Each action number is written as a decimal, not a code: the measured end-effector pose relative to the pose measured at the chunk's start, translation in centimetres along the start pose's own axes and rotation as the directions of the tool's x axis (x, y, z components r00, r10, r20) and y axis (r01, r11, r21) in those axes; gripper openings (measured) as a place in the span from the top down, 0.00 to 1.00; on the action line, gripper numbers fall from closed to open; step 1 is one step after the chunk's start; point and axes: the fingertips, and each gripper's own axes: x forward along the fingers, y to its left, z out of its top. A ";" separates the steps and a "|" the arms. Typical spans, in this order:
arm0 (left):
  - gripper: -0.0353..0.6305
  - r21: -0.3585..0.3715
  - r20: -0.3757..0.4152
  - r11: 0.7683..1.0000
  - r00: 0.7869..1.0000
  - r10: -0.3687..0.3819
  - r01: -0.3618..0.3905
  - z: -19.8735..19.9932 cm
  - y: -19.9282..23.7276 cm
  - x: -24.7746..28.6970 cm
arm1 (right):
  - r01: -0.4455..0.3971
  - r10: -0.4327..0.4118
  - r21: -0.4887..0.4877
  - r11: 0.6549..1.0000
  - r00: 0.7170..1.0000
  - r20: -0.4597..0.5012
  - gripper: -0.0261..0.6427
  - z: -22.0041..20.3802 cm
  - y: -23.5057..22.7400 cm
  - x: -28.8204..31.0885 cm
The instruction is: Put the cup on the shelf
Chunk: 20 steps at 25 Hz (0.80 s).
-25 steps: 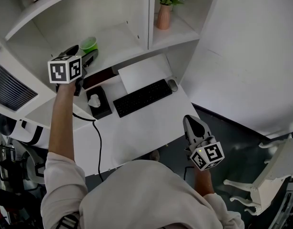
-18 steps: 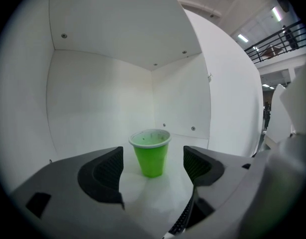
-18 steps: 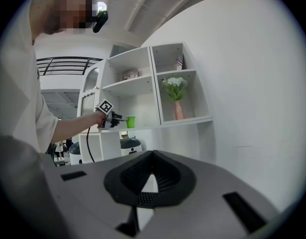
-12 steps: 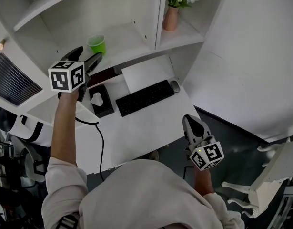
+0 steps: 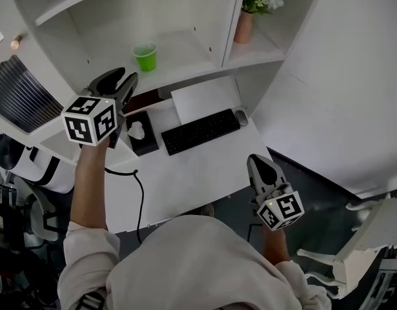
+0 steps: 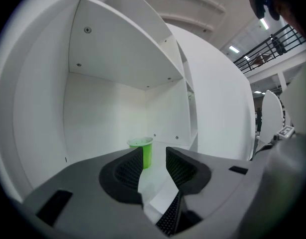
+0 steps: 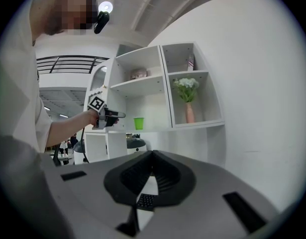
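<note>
My left hand-held gripper [image 5: 122, 80]: jaws closing on nothing. Cup [image 5: 145, 57] stands upright on shelf [image 5: 185, 47], apart, ahead.

Wears a loose, pale beige top [image 5: 185, 263] with short sleeves [image 5: 87, 241]. Ends each arm in a grey moulded tool, left gripper [image 5: 122, 77] and right gripper [image 5: 257, 162]. Shows black ribbed pads [image 6: 125, 171] inside the jaws. Bears on each a white cube [image 5: 90, 120] with black square markers and a tiny green light. Left jaws closing, nothing between them.
</note>
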 end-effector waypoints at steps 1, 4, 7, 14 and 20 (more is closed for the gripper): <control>0.75 0.002 0.009 1.000 1.000 -0.006 0.006 0.1 -0.2 -0.5 | -0.002 0.002 -0.003 1.000 1.000 0.000 0.95 0.1 0.2 0.0; 0.79 0.004 0.031 1.000 0.999 -0.019 0.019 0.1 -0.8 -2.1 | -0.007 0.007 -0.007 1.000 1.000 0.001 0.95 0.2 1.1 0.2; 0.80 -0.001 0.044 1.000 0.999 -0.026 0.026 -0.1 -1.1 -3.5 | -0.015 0.015 -0.015 1.000 1.000 0.000 0.95 0.5 2.1 0.3; 0.86 -0.008 0.083 0.999 0.996 -0.034 0.035 -1.0 -1.7 -7.2 | -0.023 0.023 -0.029 0.999 1.000 0.002 0.95 0.7 4.1 0.3; 0.90 -0.015 0.115 0.999 0.993 -0.029 0.031 -2.4 -1.9 -10.3 | -0.048 0.048 -0.042 0.998 0.999 0.007 0.95 1.0 6.2 0.6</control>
